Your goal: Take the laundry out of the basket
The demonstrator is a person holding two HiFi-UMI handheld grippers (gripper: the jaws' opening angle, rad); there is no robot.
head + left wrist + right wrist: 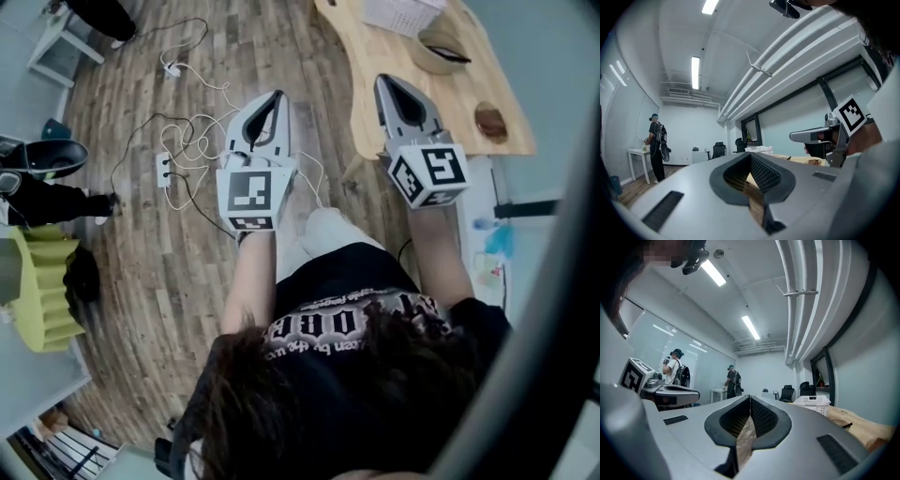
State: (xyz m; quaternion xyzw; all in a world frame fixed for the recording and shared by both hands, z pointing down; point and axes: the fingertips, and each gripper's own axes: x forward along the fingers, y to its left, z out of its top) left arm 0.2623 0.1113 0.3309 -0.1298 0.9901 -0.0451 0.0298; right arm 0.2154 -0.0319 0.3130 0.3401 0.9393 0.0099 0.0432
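Wood-plank floor [178, 272], light wooden table [375, 52], power strip [162, 169] and cables [202, 131] left of table, strip lights [751, 327] above table, office chairs [787, 392] beyond table.

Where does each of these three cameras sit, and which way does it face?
Head view: on the person's head, looking steeply down at floor and table; hair, forearms, left claw and right claw show.
Left gripper view: on the left claw, looking along its shut jaws across the room; right claw shows.
Right gripper view: on the right claw, facing likewise; left claw shows.
Shared: both gripper views see the white basket.
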